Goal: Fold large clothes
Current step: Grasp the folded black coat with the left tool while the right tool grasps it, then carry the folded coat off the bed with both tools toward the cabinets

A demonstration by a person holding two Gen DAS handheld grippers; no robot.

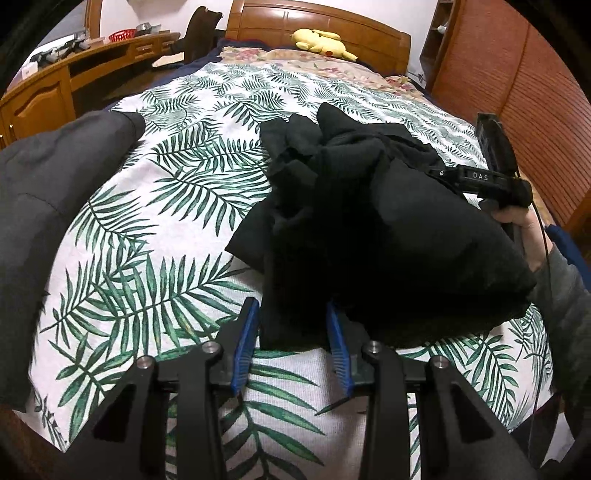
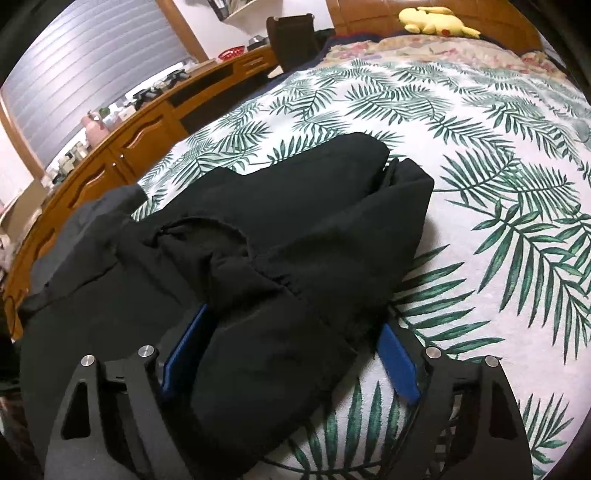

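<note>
A large black garment lies bunched on the leaf-print bedspread. My left gripper is open, its blue pads on either side of the garment's near edge. In the right wrist view the same black garment fills the space between the wide-open blue pads of my right gripper, which do not press on it. The right gripper also shows in the left wrist view, held by a hand at the garment's right side.
A dark grey garment lies at the bed's left edge. A wooden desk with clutter runs along the left, a wooden headboard with a yellow plush toy is at the back, and a wooden wardrobe stands on the right.
</note>
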